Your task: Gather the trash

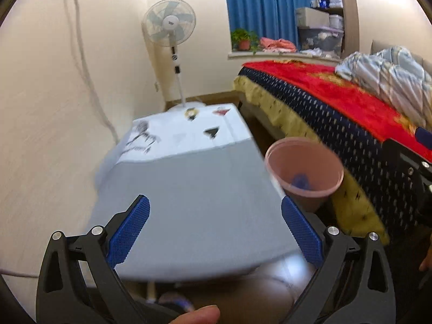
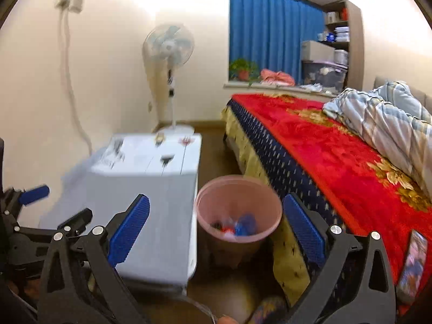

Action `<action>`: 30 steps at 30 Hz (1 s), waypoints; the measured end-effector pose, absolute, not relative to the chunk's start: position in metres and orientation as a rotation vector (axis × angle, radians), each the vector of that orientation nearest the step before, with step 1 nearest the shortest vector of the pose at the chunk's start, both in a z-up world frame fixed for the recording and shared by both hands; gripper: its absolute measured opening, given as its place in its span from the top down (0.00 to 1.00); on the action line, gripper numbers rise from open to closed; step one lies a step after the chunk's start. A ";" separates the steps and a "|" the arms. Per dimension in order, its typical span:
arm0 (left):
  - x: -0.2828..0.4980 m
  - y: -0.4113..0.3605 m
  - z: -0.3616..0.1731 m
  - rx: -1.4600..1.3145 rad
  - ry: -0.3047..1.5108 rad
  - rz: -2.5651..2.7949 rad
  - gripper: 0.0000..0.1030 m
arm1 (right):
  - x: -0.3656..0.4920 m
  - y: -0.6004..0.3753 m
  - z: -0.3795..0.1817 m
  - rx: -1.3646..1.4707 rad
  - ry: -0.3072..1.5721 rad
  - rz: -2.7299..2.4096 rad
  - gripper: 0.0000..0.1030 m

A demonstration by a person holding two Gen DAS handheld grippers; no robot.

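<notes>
Both grippers, left [image 1: 214, 225] and right [image 2: 216, 224], hang with fingers wide and empty; bin [image 2: 239, 210], on the floor between counter [image 2: 151, 189] and bed [image 2: 324, 145], holds what looks like blurred trash [image 2: 237, 226], counter top bare, so collecting seems mostly done.

A: What lies in the pink bin [image 2: 239, 210]?
B: In the right wrist view, a smeared heap of blue, red and white bits; which things they are cannot be told. In the left wrist view only a blue smudge shows.
A: And the prints on the white box [image 1: 186, 129]?
B: Too blurred to read in either view.
A: The left tool [image 2: 35, 197]?
B: In the right wrist view it is cut off by the left edge, with one blue pad showing.
A: The flat thing on the bed [image 2: 413, 264]?
B: Blurred near the right edge, so its cover cannot be made out.
</notes>
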State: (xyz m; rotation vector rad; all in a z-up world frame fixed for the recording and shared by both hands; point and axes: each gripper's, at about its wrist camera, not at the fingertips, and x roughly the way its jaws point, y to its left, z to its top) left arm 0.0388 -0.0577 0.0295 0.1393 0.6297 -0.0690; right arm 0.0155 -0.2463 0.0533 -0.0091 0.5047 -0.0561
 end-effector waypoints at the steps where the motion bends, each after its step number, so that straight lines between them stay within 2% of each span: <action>1: 0.029 -0.051 0.027 0.132 0.635 -0.063 0.08 | 0.008 -0.240 0.050 -0.014 0.531 -0.044 0.05; 12: -0.018 -0.020 0.009 0.057 0.664 -0.004 0.08 | -0.032 -0.224 0.030 0.051 0.623 -0.063 0.05; 30: -0.019 -0.021 0.008 0.033 0.673 -0.009 0.08 | -0.037 -0.220 0.028 0.035 0.629 -0.056 0.05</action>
